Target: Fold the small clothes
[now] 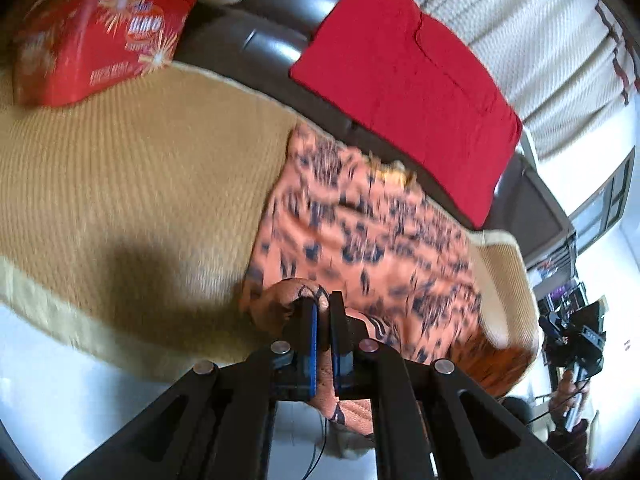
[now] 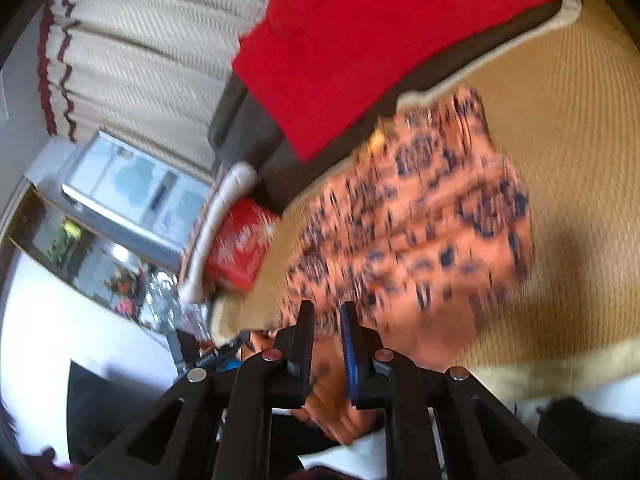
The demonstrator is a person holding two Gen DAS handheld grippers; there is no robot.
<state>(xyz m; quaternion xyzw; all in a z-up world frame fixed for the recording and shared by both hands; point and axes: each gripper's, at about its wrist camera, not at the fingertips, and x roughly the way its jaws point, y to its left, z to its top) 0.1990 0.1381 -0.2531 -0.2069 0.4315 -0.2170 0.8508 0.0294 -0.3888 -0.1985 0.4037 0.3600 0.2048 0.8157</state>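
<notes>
An orange garment with dark tiger-like marks [image 1: 372, 236] lies spread on a tan woven mat [image 1: 132, 184]. My left gripper [image 1: 323, 300] is shut on a bunched edge of this garment at its near end. In the right wrist view the same garment [image 2: 420, 224] is blurred by motion. My right gripper [image 2: 326, 312] is closed down on another part of the garment's near edge, with cloth between its fingers.
A folded red cloth [image 1: 404, 84] lies on the dark sofa back [image 1: 256, 36] behind the mat. A red printed box [image 1: 100, 36] stands at the mat's far left. Pale curtains [image 1: 520, 32] hang behind. The mat's cream border [image 2: 552, 364] marks the near edge.
</notes>
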